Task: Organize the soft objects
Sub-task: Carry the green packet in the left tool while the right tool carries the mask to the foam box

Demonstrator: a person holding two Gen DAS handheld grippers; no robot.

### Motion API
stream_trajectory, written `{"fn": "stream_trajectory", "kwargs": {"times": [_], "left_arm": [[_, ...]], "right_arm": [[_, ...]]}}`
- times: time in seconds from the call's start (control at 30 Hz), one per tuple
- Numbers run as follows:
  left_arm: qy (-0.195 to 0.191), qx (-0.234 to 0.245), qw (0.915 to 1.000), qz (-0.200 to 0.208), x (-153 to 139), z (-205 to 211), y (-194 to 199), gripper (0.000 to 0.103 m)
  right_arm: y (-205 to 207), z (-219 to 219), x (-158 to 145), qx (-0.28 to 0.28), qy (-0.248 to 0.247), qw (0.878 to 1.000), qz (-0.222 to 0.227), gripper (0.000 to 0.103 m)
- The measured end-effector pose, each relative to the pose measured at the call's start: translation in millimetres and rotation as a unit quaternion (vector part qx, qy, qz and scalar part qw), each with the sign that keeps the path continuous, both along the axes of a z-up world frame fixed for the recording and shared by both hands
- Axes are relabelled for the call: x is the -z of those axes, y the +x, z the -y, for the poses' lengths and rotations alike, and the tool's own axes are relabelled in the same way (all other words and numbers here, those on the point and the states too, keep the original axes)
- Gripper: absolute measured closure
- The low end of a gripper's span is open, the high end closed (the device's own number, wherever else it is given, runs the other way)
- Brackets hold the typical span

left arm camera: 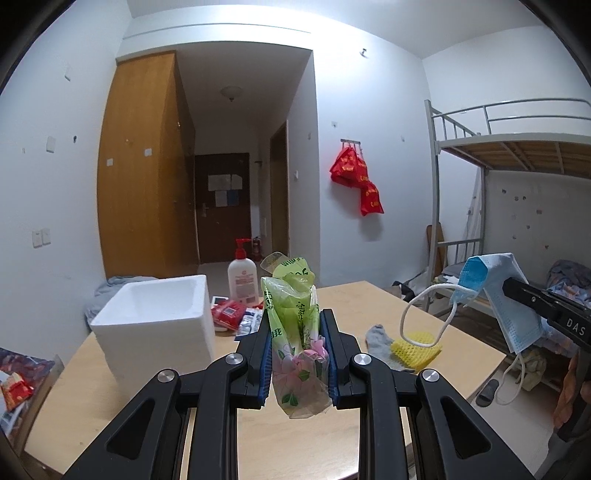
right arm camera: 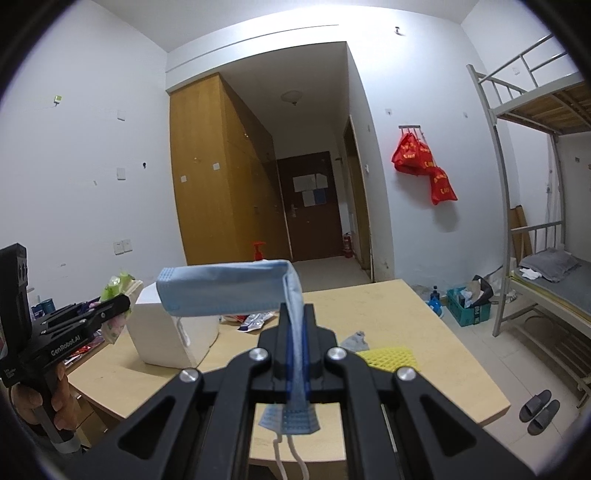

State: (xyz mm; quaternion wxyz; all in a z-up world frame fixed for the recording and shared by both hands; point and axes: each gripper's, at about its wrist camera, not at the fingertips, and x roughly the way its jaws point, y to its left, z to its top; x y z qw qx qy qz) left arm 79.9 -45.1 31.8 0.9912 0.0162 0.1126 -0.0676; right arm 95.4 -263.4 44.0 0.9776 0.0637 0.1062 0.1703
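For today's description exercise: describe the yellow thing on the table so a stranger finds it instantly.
Start at the wooden table. Near its right edge, beside a grey sock, lies the yellow foam net. Its bright yellow mesh sets it apart from the plain sock.

White walls (right arm camera: 85, 155) and a white ceiling (left arm camera: 369, 26) enclosed the room, which was evenly lit. At the far left stood a tall wooden wardrobe (left arm camera: 136, 166); beside it a corridor led to a dark brown door (left arm camera: 223, 206) with papers stuck on it, under a ceiling lamp (left arm camera: 231, 92). Red bags (left arm camera: 356, 181) hung from a wall hook right of the corridor. A metal bunk bed (right arm camera: 535, 192) occupied the right side, its upper slats bare. A light wooden table (right arm camera: 388, 306) filled the near ground. Dark slippers (right arm camera: 539, 410) lay on the pale tiled floor (right arm camera: 476, 343).
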Motion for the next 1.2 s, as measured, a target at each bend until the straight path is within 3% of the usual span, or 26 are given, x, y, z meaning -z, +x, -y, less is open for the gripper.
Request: {"fn": "stream_trajectory", "kwargs": {"times": [0.7, 1.2], "left_arm": [[-0.006, -0.098, 0.9940, 0.047, -16.1, -68.2, -55.3, 0.078], [-0.006, -0.176, 0.9837, 0.037, -11.1, -110.1, -58.1, 0.078]], "right_arm": [[-1.1, -72.1, -16.5, -0.113, 0.001, 0.993, 0.028, 0.097], [26.8, -122.4, -15.8, -0.191, -0.007, 0.981, 0.007, 0.097]]}}
